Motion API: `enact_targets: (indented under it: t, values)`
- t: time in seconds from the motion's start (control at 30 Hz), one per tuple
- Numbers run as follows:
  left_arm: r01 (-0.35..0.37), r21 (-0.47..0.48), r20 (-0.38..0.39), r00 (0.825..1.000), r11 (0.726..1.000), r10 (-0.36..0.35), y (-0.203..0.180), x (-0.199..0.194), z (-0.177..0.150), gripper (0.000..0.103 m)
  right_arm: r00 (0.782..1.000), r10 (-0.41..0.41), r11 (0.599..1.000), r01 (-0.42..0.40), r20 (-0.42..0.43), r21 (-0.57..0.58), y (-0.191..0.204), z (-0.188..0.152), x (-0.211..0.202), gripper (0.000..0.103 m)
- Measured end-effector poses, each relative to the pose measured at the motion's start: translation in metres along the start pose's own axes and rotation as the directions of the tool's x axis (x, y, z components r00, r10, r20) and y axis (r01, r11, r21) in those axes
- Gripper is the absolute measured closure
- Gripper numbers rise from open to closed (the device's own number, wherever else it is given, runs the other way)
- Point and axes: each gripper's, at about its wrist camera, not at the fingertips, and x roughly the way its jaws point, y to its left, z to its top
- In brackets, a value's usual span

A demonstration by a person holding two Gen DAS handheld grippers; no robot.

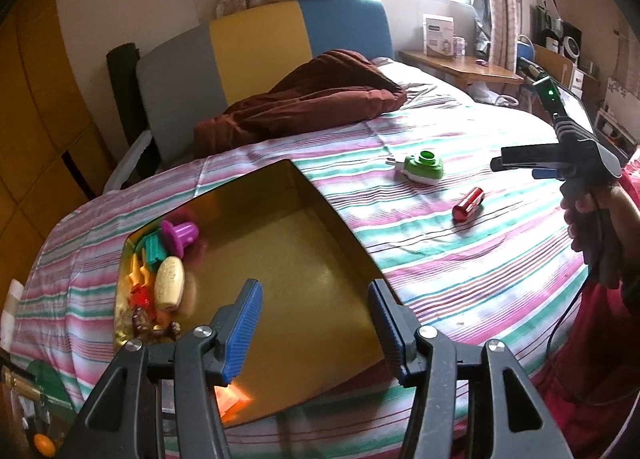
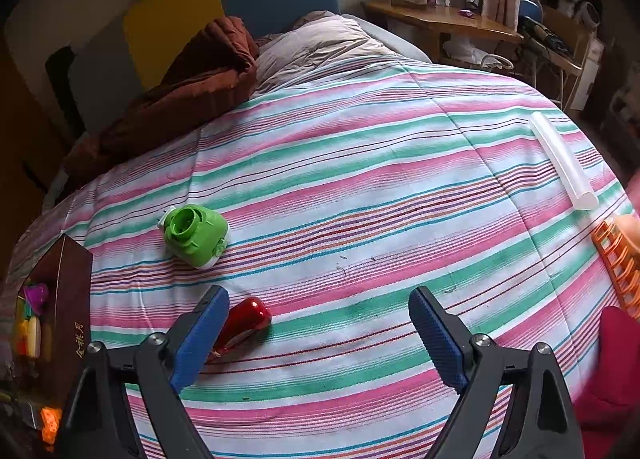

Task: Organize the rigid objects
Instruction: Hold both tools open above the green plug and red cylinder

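The right gripper [image 2: 316,335], jaws wide and empty, hangs over the red toy [image 2: 244,323] lying at lower left on the striped bedspread [image 2: 360,179], a light, glossy, likely slippery piece best pinched across its narrow body; the left gripper [image 1: 316,323], half open and empty, hovers over the gold box [image 1: 320,227].

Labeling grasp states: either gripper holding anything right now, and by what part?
Nothing held. Left gripper is open and empty over the gold box. Right gripper is open; the red toy lies on the bedspread beside its left finger.
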Motion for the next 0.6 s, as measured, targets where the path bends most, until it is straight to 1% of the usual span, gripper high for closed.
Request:
enact_targets:
  t: [0.27,0.6]
  values:
    - [0.027,0.041,0.002,1.0,0.999,-0.027,-0.018,0.009,0.014,0.048,1.0,-0.003,1.0,0.003,-0.007,0.023,-0.005,0.001,0.0,0.011]
    - [0.048,0.084,0.002,0.999,0.995,-0.048,-0.037,0.024,0.033,0.048,0.999,0.023,0.995,-0.02,-0.025,0.102,-0.02,0.004,0.003,0.01]
